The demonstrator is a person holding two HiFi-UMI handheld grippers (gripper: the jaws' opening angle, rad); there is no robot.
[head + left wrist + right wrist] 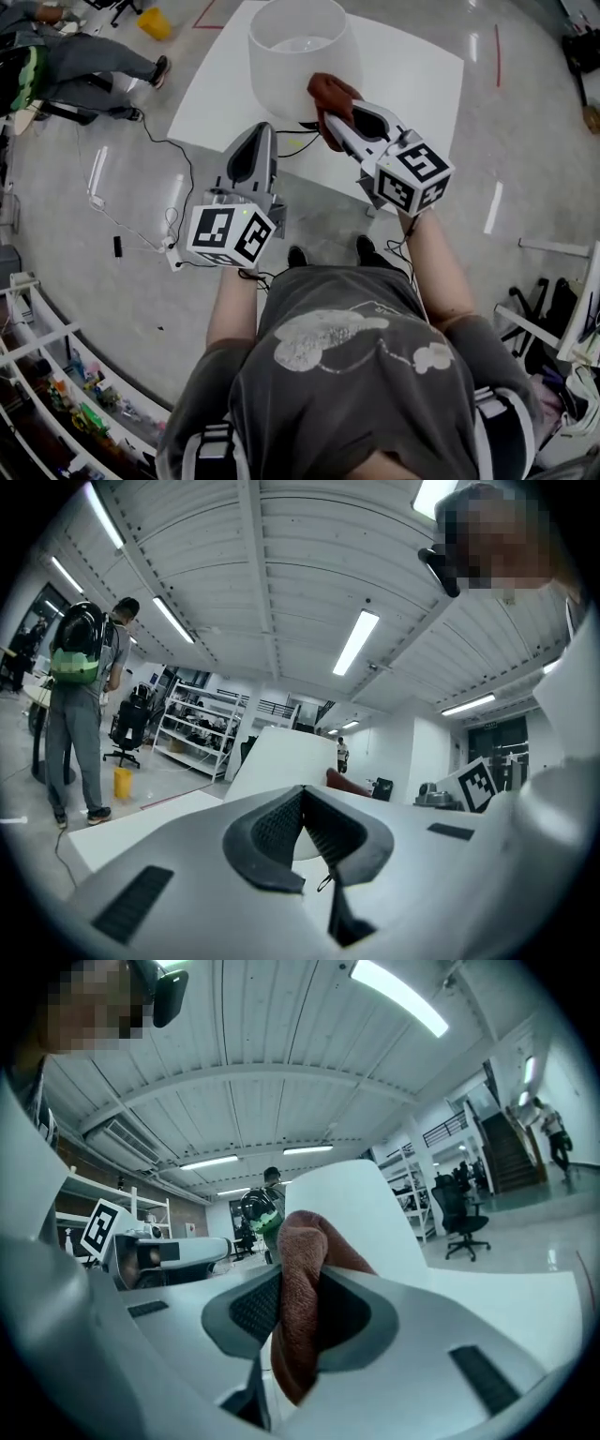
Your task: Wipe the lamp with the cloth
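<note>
Cloth (298, 1316) hangs lengthwise, clamped in right hand-held gripper (330, 120), just ahead the upright lamp (300, 47); left hand-held gripper (263, 131) closed, empty.

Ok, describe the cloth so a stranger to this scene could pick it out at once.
Find the white square table on the glossy grey floor, with the white drum-shaped lamp shade standing on it. At the shade's near right side, the right gripper is shut on a bunched rust-brown terry cloth. It is the only coloured, soft thing among all that white.
</note>
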